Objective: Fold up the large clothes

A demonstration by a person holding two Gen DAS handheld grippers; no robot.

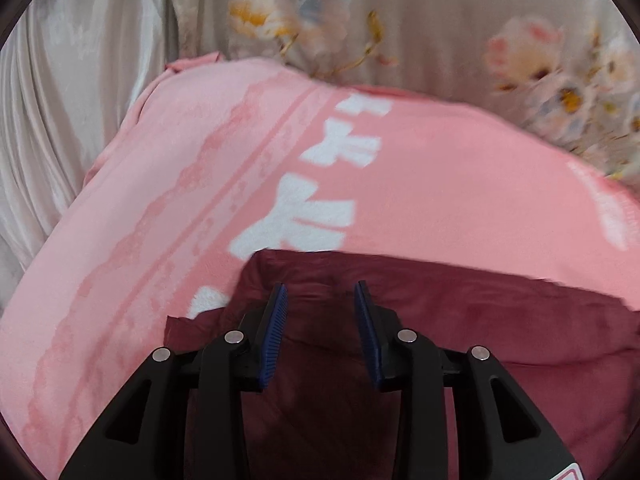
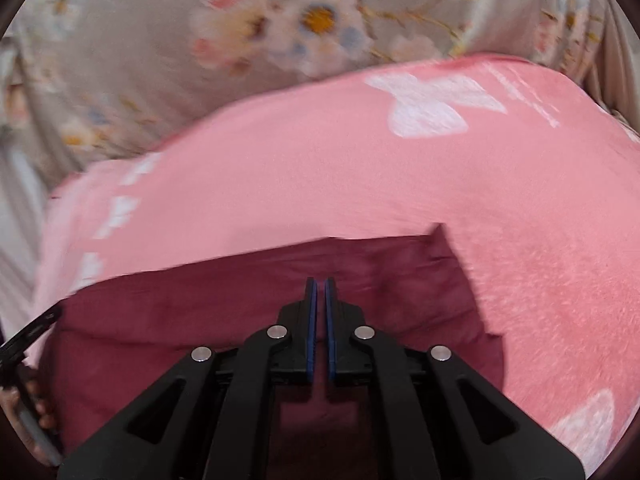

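Observation:
A dark maroon garment (image 1: 460,320) lies folded on a pink blanket with white bows (image 1: 420,184). My left gripper (image 1: 321,292) is open and empty, its blue pads just above the garment near its far left corner. In the right wrist view the same maroon garment (image 2: 192,304) fills the near middle, on the pink blanket (image 2: 360,168). My right gripper (image 2: 321,286) is shut with only a thin slit between the pads, over the garment near its far edge. I see no cloth between the pads.
A beige floral bedsheet (image 1: 420,20) lies beyond the blanket, also in the right wrist view (image 2: 120,40). Pale satin fabric (image 1: 60,100) hangs at the left. The other gripper and the hand on it (image 2: 28,380) show at the far left.

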